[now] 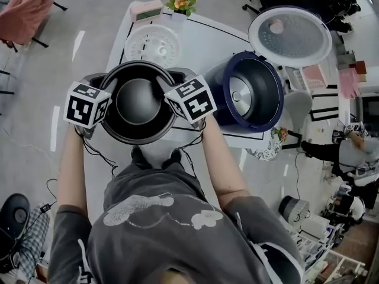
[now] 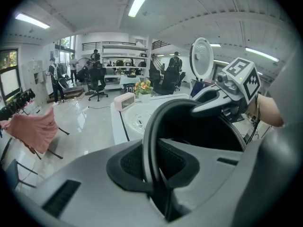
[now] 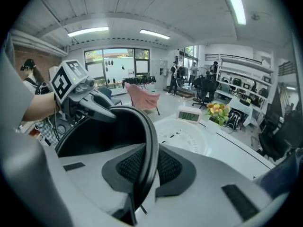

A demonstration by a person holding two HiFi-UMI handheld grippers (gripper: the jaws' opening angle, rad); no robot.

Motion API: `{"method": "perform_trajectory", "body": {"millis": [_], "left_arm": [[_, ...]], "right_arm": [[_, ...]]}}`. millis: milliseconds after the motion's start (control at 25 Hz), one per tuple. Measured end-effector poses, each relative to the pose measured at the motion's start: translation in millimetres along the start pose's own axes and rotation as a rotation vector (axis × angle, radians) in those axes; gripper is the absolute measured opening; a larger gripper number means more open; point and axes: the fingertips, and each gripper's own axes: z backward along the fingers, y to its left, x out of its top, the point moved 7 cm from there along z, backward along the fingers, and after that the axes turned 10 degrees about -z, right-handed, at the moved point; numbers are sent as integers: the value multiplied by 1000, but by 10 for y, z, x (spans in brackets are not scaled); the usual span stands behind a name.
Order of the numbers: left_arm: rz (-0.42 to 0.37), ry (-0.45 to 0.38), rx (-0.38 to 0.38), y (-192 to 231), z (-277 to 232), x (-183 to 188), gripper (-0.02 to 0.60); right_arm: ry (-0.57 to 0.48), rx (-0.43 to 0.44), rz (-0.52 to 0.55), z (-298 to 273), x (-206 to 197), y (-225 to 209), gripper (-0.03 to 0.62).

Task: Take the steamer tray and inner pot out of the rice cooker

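Over table (image 1: pixel 201 46), L gripper (image 2: pixel 152 163), R gripper (image 3: pixel 147 168) fingers (image 3: pixel 174 167) pinch pot (image 1: pixel 137 102) rim (opposite).

The inner pot (image 1: pixel 137 102) is clamped at opposite sides of its rim by the left claw (image 2: pixel 156 169) and the right claw (image 3: pixel 144 174), just left of the rice cooker (image 1: pixel 249 92) standing on the tabletop (image 1: pixel 198 40). The steamer tray (image 1: pixel 152 45) is seen lying behind the pot, with a clock (image 1: pixel 146 9) and flowers (image 1: pixel 182 2) at the far edge.
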Motion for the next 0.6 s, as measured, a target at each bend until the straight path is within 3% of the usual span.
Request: {"method": "perform_trajectory", "body": {"millis": [480,600], "left_arm": [[-48,96,-68,110,-253,30,55],[-47,95,-70,129,-268,12,61]], "right_arm": [[66,-23,4,-165,-31,-162,94],[25,-31,-16,-163,-24,-201,101]]}}
